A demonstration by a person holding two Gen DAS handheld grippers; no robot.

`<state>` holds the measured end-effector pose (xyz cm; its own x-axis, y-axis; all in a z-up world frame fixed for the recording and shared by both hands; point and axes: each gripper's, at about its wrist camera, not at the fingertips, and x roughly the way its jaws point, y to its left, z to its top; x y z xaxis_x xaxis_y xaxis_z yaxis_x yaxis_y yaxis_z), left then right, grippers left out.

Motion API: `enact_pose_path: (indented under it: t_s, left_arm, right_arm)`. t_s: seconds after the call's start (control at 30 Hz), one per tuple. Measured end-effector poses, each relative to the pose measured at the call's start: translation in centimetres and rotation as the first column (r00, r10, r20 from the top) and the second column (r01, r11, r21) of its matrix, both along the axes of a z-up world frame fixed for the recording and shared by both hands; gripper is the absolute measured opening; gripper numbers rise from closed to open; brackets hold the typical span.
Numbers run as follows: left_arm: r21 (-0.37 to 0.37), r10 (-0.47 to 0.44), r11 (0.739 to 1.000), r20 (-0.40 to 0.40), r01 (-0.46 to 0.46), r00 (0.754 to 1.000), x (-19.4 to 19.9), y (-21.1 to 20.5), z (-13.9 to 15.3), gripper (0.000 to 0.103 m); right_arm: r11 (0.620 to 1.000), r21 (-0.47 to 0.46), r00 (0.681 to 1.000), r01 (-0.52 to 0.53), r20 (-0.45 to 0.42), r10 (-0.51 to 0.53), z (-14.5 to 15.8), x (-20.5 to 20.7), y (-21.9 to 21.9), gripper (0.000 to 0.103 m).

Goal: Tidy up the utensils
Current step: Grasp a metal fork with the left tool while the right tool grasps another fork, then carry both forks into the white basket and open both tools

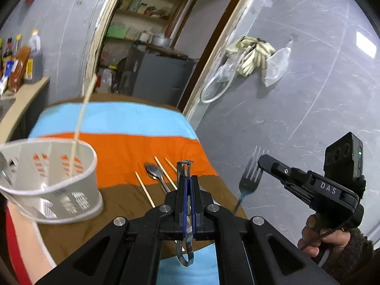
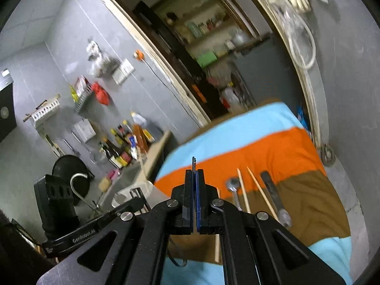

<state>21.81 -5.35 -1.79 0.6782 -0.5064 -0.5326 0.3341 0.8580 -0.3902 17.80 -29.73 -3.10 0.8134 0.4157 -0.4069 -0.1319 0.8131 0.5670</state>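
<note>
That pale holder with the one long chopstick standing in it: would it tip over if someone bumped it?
Probably fairly easily. The holder looks like thin slotted plastic, so likely light, and it sits on a soft striped cloth rather than a hard surface. The tall chopstick leans well above its rim, so a knock there could lever it. Its wide oval base should help somewhat.

Two markings are legible. The letters "DAS" are printed in light characters on the black body of the right claw (image 1: 260,163), at 3 o'clock in the left wrist view. "GenRobot.AI" is printed in white on the black body of the left claw (image 2: 136,193), at 8 o'clock in the right wrist view. The bottle labels are too blurred to read.
</note>
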Motion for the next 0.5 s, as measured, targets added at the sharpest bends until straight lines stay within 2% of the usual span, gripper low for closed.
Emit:
enact_pose_path:
  t_s: [0.2,0.43,0.5]
  left_arm:
    - [-0.009,0.012,1.0,0.082,-0.011,0.997,-0.7,4.1,3.4,0.003]
    - [-0.005,0.104,0.994,0.203,-0.105,0.974,-1.2,11.2,7.9,0.003]
    - [0.002,0.141,0.989,0.223,-0.145,0.965,-1.1,13.2,8.6,0.003]
  right_arm:
    - [1.0,-0.013,0.994,-0.013,0.112,0.015,4.7,0.8,4.1,0.002]
    - [0.995,-0.029,0.966,-0.096,0.24,0.101,10.2,3.2,10.7,0.002]
    - [0.993,-0.028,0.958,-0.118,0.26,0.122,10.9,3.9,12.5,0.002]
